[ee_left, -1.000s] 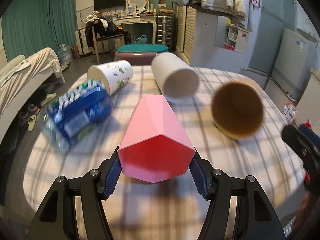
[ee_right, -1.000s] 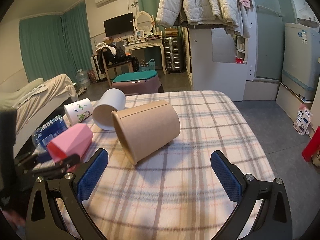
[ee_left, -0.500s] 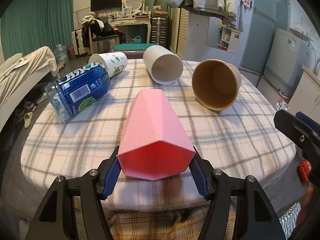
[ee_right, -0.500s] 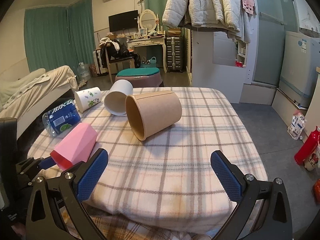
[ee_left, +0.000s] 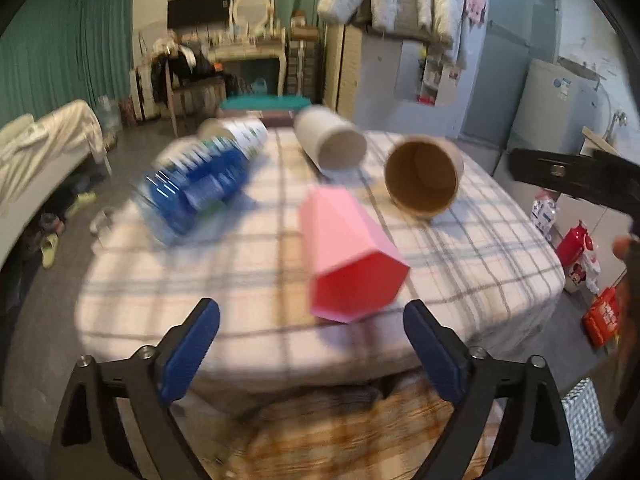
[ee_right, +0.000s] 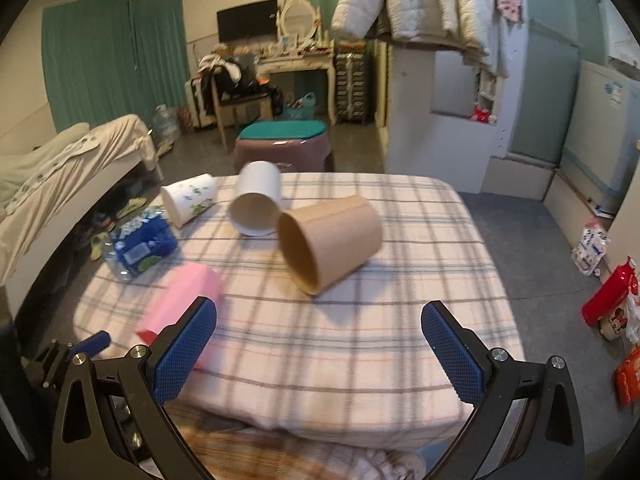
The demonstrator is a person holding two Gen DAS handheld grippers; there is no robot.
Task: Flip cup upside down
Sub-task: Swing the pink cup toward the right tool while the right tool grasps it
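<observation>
Looking along the left claw (ee_left: 311,309), found it spread wide and pinching nothing. Found the pink faceted plastic cup (ee_left: 352,256) just ahead of it, apart from both blue pads, lying on its side on the plaid-covered bench (ee_left: 480,248). Saw its red hexagonal end turned back toward the claw and a little to its right; could not tell whether mouth or base. Judged it the task's cup, not yet flipped, resting sideways near the bench's near edge, probably for easy reach. Saw the right claw (ee_right: 320,309) likewise spread and empty, with a brown paper cup (ee_right: 332,240) on its side well ahead of it. Noted, farther beyond the left claw, a white paper cup (ee_left: 332,142) and a blue-labelled plastic bottle (ee_left: 196,184), both toppled. Expected a fresh grip across the pink walls, then a turn to stand it mouth-down.
</observation>
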